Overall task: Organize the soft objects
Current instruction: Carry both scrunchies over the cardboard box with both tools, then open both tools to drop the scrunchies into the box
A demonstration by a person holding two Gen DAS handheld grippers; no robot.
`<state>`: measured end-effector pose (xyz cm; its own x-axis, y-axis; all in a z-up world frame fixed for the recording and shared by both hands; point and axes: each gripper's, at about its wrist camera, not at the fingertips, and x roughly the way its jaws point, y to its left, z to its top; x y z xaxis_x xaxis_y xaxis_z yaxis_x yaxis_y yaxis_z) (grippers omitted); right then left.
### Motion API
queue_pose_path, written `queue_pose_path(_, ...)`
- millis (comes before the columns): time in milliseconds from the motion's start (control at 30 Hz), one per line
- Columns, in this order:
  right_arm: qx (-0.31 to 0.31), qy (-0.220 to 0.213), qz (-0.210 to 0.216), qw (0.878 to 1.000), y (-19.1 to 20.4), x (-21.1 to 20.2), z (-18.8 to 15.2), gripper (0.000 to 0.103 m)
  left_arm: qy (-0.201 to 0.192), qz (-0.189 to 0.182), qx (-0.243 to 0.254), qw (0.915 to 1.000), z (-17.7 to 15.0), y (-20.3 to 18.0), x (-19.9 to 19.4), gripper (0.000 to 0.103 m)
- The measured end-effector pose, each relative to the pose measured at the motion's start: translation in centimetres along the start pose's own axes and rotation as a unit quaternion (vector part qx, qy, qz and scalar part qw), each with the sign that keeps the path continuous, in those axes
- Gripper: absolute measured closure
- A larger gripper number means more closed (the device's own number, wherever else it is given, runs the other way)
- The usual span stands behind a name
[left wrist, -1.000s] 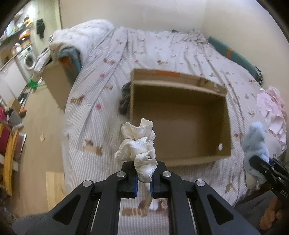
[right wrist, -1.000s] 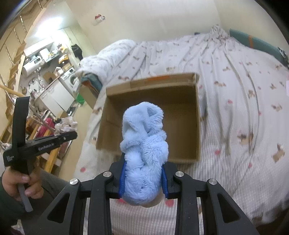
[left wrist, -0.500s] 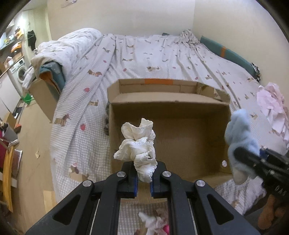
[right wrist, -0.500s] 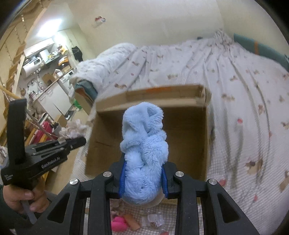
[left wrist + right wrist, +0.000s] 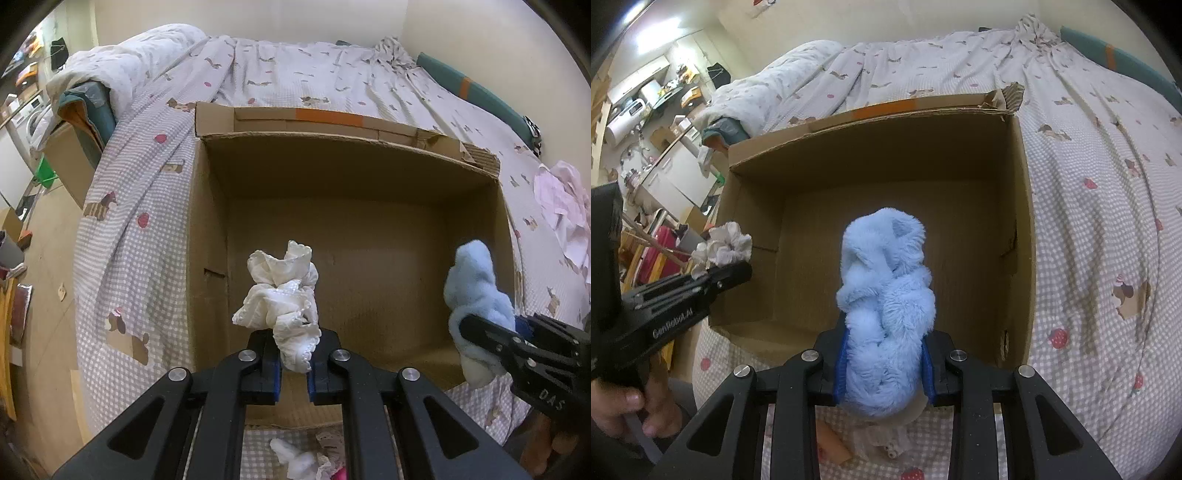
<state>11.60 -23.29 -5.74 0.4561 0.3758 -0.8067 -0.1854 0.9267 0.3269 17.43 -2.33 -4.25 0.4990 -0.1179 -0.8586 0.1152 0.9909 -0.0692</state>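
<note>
My left gripper (image 5: 294,363) is shut on a crumpled white lacy cloth (image 5: 282,302), held above the near edge of an open cardboard box (image 5: 347,144) on the bed. My right gripper (image 5: 884,363) is shut on a fluffy light-blue sock (image 5: 884,306), held over the box's near side. The box interior (image 5: 886,206) looks empty. The right gripper with the blue sock (image 5: 476,295) shows at the right of the left wrist view. The left gripper with the white cloth (image 5: 720,247) shows at the left of the right wrist view.
The box sits on a checked grey bedspread (image 5: 129,229) with small prints. A pink garment (image 5: 561,206) lies at the bed's right. Small soft items (image 5: 295,458) lie on the bed below the grippers. A second cardboard box (image 5: 70,166) and floor clutter lie left of the bed.
Both grippers have moved forward toward the box, which now fills both views. Each still holds its item.
</note>
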Motion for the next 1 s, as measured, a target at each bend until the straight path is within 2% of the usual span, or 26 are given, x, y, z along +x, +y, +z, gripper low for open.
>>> queue_pose_path(600, 0.016, 0.022, -0.003, 1.000, -0.2, 1.7, 0.5, 0.069, 0.010, -0.007, -0.007, 0.9999, -0.2, 0.1, 0.9, 0.093)
queue_pose_path(767, 0.013, 0.022, -0.002, 1.000, 0.0, 1.9, 0.5, 0.068, 0.012, -0.014, -0.005, 0.9998, -0.3, -0.1, 0.8, 0.085)
queue_pose_path(900, 0.015, 0.021, 0.002, 1.000, -0.1, 1.9, 0.6, 0.067, 0.008, -0.016, 0.002, 0.9998, -0.3, -0.4, 0.5, 0.073)
queue_pose_path(933, 0.017, 0.020, 0.004, 1.000, -0.1, 1.8, 0.6, 0.065, 0.006, -0.014, 0.004, 0.9999, -0.3, -0.5, 0.4, 0.070)
queue_pose_path(1000, 0.019, 0.018, 0.010, 1.000, -0.1, 1.7, 0.6, 0.052, -0.001, -0.007, 0.008, 0.9999, -0.2, -0.6, 0.1, 0.052)
